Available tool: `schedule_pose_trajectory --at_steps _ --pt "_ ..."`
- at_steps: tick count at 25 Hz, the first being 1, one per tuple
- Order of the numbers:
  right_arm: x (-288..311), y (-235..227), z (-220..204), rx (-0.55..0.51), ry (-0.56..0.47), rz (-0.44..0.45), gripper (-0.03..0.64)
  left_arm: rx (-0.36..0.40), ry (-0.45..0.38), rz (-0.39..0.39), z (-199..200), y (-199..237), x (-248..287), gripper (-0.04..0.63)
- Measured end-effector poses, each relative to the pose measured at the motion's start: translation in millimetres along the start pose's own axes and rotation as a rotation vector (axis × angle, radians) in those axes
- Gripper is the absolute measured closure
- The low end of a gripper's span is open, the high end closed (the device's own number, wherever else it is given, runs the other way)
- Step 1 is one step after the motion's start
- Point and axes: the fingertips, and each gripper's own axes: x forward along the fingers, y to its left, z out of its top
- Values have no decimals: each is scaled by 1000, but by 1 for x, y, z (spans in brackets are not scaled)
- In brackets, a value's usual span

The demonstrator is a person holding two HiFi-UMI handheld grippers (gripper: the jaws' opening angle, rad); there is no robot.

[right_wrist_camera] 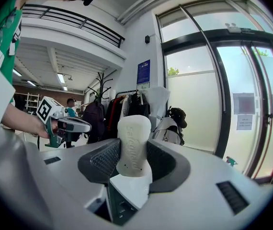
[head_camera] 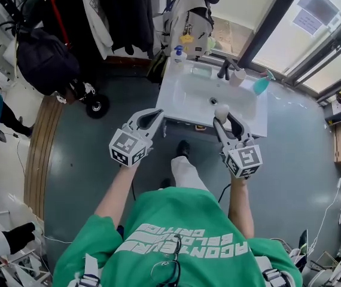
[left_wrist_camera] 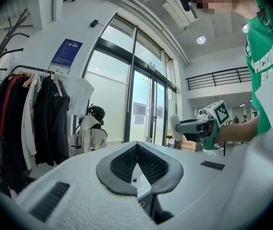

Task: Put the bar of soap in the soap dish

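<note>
2 grippers before 1 sink point(head_camera: 185, 94) — right gripper point(right_wrist_camera: 134, 161) pinches 1 bar of soap point(right_wrist_camera: 134, 133) (white, upright); left gripper point(left_wrist_camera: 137, 144) pressed together, empty.

Basin point(head_camera: 209, 97) centre frame wide open: free lane from right gripper point(head_camera: 223, 119), bar of soap point(head_camera: 221, 110) in jaws at front rim, up to soap dish point(head_camera: 201, 72). Faucet point(head_camera: 224, 70), cup point(head_camera: 237, 76), spray bottle point(head_camera: 260, 86) crowd back rim right of dish; pump bottle point(head_camera: 179, 54) at its left. Coats point(head_camera: 116, 11) beyond, upper left.
</note>
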Motion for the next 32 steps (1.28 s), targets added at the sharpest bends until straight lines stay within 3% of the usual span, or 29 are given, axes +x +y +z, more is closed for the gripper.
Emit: schedule_pose_trajectory --at_steps 16,32 --pt "124 -114 -13 -6 62 28 439 -15 49 -5 6 85 135 588" --pt "193 -184 -50 -16 148 50 439 -38 93 -25 -13 116 226 588"
